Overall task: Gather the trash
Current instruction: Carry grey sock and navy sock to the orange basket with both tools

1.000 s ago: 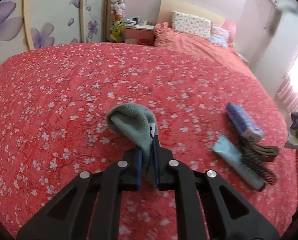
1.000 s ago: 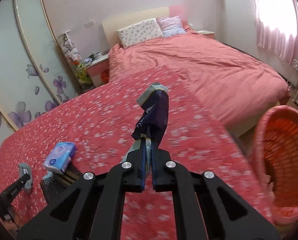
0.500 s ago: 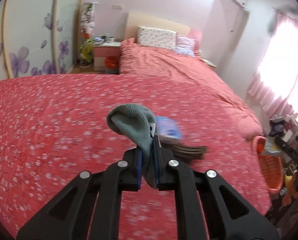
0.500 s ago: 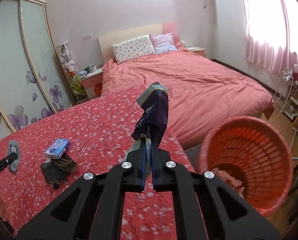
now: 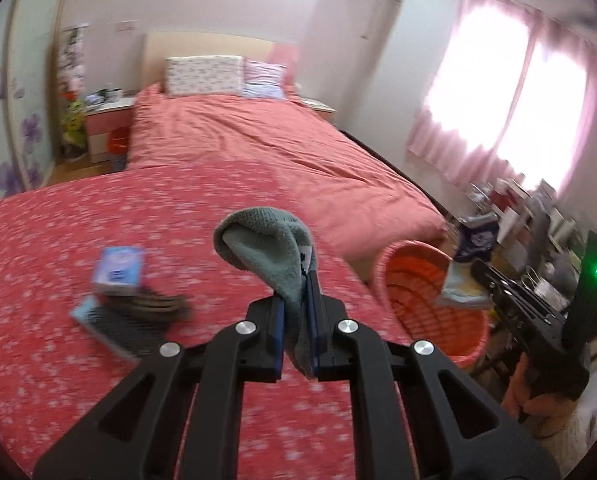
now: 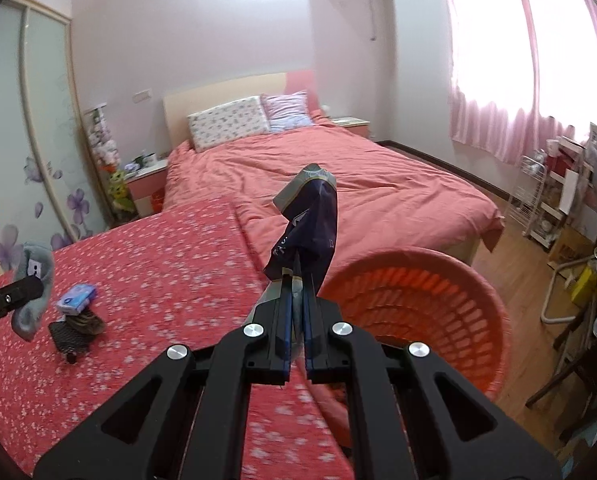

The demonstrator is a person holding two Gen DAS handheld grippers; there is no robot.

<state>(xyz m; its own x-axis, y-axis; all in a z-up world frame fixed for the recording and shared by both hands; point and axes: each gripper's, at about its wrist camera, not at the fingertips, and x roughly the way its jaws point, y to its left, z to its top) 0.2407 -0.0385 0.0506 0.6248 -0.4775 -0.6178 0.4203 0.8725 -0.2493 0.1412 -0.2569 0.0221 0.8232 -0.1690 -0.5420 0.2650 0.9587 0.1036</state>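
My left gripper [image 5: 296, 316] is shut on a grey-green sock [image 5: 270, 252] and holds it in the air above the red flowered cover. My right gripper [image 6: 296, 304] is shut on a dark navy sock [image 6: 310, 220] with a grey cuff, just left of the orange basket [image 6: 438, 312]. In the left wrist view the basket [image 5: 422, 300] stands on the floor past the cover's right edge, with the right gripper [image 5: 494, 280] and its navy sock [image 5: 474, 244] over its far side. The left gripper with the grey sock [image 6: 34, 288] shows at the far left of the right wrist view.
A blue tissue pack [image 5: 118, 266], a dark comb and hairbrush [image 5: 138, 308] and a pale blue tube lie together on the flowered cover [image 5: 58, 360]. A pink bed [image 6: 338, 184] lies beyond. Shelves and clutter [image 6: 570, 208] line the right wall by the window.
Both grippers have swung right, toward the orange basket, each still holding its sock. The basket now shows in the left wrist view and looms larger in the right.
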